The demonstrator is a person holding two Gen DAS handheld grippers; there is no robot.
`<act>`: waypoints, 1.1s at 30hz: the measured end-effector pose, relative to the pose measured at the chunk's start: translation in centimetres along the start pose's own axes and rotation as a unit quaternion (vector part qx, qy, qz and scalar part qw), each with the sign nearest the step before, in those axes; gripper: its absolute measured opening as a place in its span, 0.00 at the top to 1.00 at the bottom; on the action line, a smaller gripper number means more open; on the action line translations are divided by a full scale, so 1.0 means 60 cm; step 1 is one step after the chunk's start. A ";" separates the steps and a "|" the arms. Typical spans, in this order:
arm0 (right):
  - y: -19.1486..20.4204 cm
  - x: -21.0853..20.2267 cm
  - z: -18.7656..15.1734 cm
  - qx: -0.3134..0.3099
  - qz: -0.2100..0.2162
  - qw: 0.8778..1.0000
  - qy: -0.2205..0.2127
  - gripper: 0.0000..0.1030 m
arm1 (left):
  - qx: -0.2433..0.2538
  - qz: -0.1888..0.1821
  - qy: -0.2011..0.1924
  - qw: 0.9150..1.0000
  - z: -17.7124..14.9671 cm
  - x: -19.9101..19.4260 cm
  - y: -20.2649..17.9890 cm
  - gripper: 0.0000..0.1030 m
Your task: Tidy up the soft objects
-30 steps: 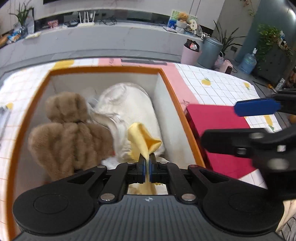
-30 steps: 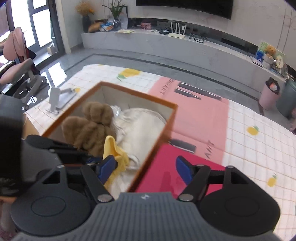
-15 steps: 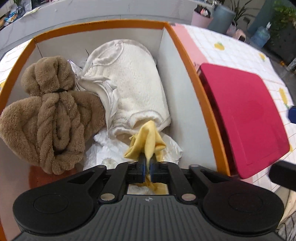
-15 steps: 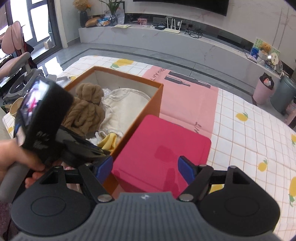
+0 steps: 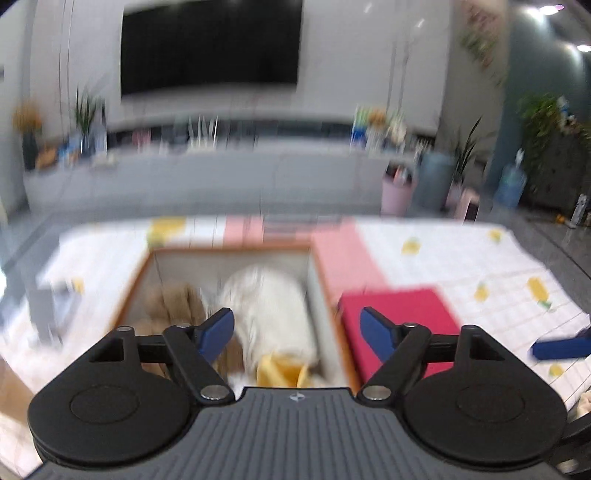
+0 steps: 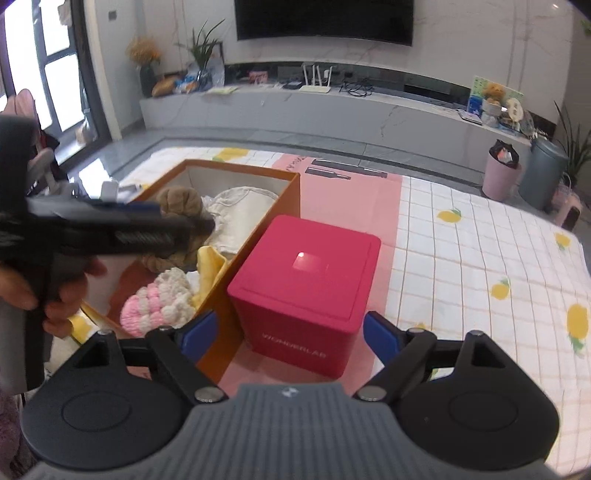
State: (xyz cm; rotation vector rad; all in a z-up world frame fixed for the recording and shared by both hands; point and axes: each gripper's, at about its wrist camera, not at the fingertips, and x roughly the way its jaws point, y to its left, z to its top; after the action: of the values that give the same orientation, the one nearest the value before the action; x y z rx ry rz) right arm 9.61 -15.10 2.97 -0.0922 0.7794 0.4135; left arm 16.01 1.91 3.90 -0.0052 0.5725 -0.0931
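A dark television (image 6: 324,19) hangs at the top centre of the right wrist view. Below it runs a long grey console (image 6: 332,110) carrying a white router (image 6: 316,84). At far right stand a pink bin (image 6: 501,176) and a grey bin (image 6: 542,177) (just beside each other). A checked lemon-print cloth (image 6: 480,251) fills the right half. At upper left a plant (image 6: 201,48) stands beside dried yellow flowers (image 6: 143,51).
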 end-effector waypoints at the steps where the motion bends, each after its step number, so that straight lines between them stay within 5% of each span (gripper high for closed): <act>1: 0.002 -0.009 -0.005 0.003 0.001 1.000 -0.006 0.18 | 0.004 0.005 -0.020 1.000 0.006 -0.019 -0.008 0.06; 5: 0.005 -0.050 -0.023 0.020 0.005 0.999 -0.043 0.16 | 0.008 0.043 -0.087 0.995 0.019 -0.092 -0.041 0.06; 10: 0.009 -0.107 -0.051 0.047 -0.005 0.991 -0.125 0.10 | -0.005 0.022 -0.128 0.992 0.006 -0.154 -0.069 0.02; 14: 0.014 -0.134 -0.091 0.056 -0.021 0.982 -0.181 0.05 | -0.006 0.056 -0.146 0.988 -0.023 -0.180 -0.087 0.02; 23: 0.025 -0.135 -0.163 0.058 -0.016 0.974 -0.217 0.03 | -0.001 0.084 -0.162 0.983 -0.091 -0.191 -0.111 0.02; 33: 0.038 -0.111 -0.188 0.018 -0.029 0.976 -0.215 0.03 | 0.006 0.073 -0.137 0.988 -0.126 -0.187 -0.106 0.02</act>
State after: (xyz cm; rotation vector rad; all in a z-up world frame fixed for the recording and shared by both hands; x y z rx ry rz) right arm -3.02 -17.81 -0.22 0.0102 0.3568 0.3469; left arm 1.99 -3.27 3.82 0.0343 0.2960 0.0460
